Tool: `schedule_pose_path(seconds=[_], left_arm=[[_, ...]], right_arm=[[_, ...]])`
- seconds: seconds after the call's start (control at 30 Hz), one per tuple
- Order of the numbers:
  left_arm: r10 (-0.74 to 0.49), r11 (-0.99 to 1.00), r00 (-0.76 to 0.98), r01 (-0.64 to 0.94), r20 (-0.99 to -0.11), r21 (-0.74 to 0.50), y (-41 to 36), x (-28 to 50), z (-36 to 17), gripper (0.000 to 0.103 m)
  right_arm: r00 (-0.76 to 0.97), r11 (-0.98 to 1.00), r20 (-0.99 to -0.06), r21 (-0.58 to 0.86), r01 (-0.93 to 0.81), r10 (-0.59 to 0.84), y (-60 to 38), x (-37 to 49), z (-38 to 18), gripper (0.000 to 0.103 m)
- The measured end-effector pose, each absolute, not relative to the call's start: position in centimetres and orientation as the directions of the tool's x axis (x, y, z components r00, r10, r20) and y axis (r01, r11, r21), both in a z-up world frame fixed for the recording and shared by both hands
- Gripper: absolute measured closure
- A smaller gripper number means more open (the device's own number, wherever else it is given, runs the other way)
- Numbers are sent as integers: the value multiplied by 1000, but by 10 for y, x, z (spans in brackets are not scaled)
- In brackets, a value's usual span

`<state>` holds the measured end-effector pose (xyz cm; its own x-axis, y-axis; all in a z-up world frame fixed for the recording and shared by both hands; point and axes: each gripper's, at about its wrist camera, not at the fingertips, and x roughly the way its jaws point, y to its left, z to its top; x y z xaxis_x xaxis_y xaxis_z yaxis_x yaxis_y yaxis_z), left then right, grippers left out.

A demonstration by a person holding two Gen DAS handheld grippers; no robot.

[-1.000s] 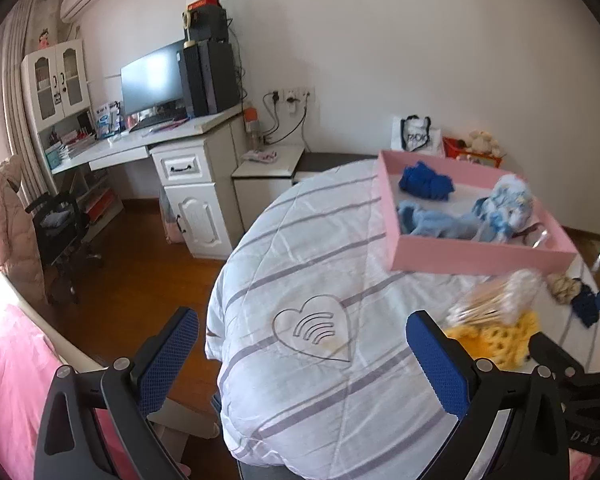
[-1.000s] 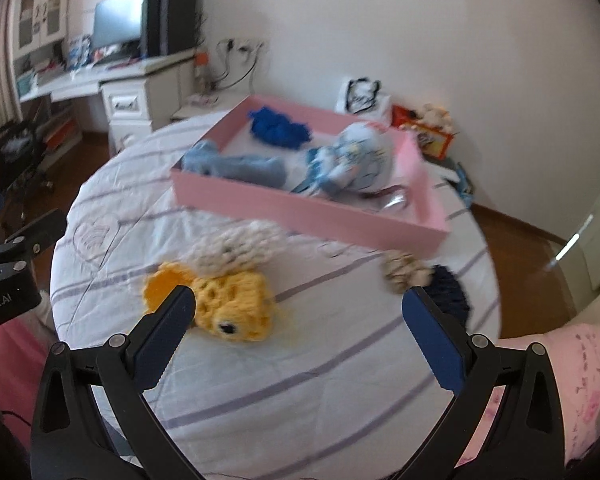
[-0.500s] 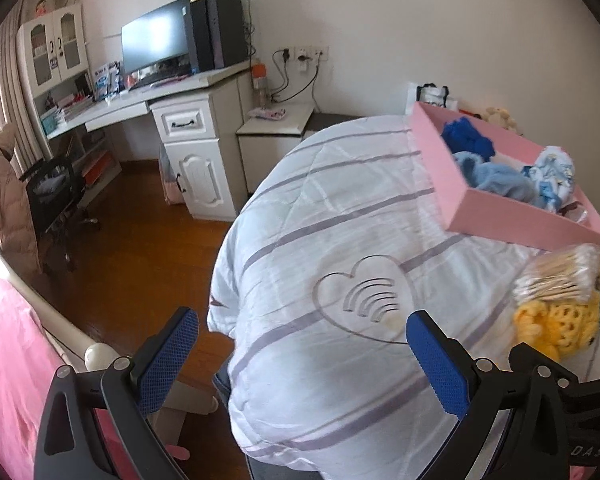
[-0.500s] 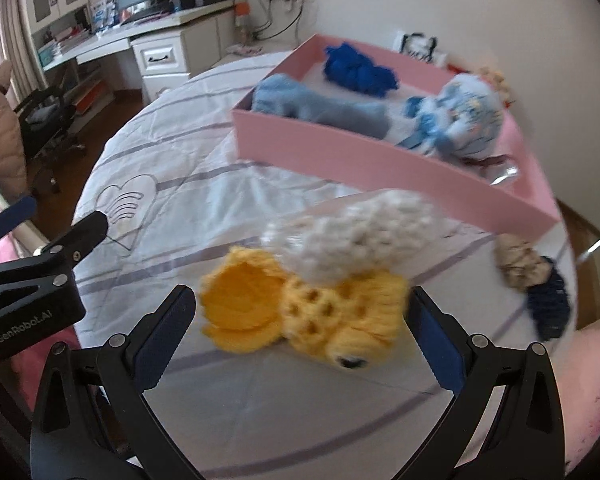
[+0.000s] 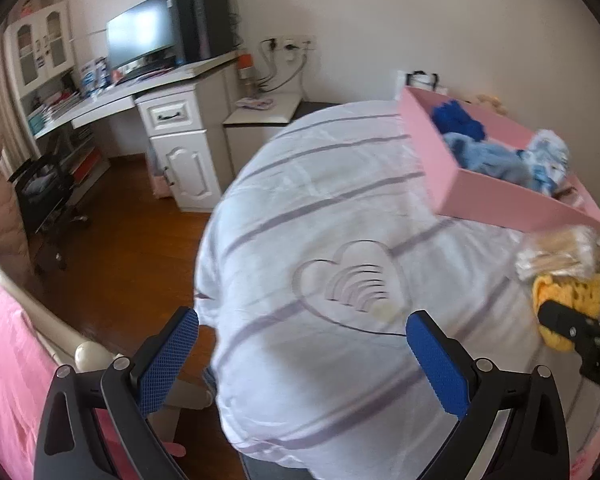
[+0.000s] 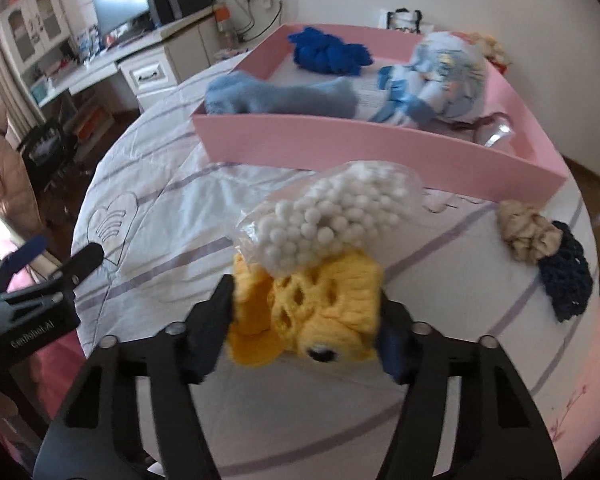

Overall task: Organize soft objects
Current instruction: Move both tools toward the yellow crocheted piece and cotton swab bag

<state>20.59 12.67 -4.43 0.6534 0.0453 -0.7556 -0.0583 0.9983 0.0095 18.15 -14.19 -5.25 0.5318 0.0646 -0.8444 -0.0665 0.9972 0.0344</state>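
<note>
Outside pink box (image 6: 380,152): two scrunchies (image 6: 526,232), one yellow crochet toy (image 6: 312,312).

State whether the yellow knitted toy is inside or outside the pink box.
Outside. The yellow knitted toy lies on the bedspread in front of the pink box.

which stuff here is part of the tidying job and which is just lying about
Part of the job:
- yellow knitted toy, between the closing right gripper
- bag of cotton swabs, resting on it
- beige scrunchie, navy scrunchie
- pink tray, already holding blue soft items

Just lying about:
- monitor
- desk
- office chair
</note>
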Motion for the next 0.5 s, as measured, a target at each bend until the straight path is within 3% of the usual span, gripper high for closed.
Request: schedule_pose_path(seconds=[0.13, 0.23, 0.5], left_arm=[[-7, 1000, 655, 11, -755, 0, 107, 200, -42, 0], [-28, 999, 654, 43, -756, 1, 92, 196, -40, 0], [-97, 993, 651, 110, -753, -33, 62, 189, -25, 0]], right_arm=[[551, 997, -831, 59, -52, 78, -157, 174, -47, 65], [562, 997, -824, 68, -41, 79, -166, 169, -42, 70], [597, 992, -800, 116, 49, 64, -211, 154, -33, 74]])
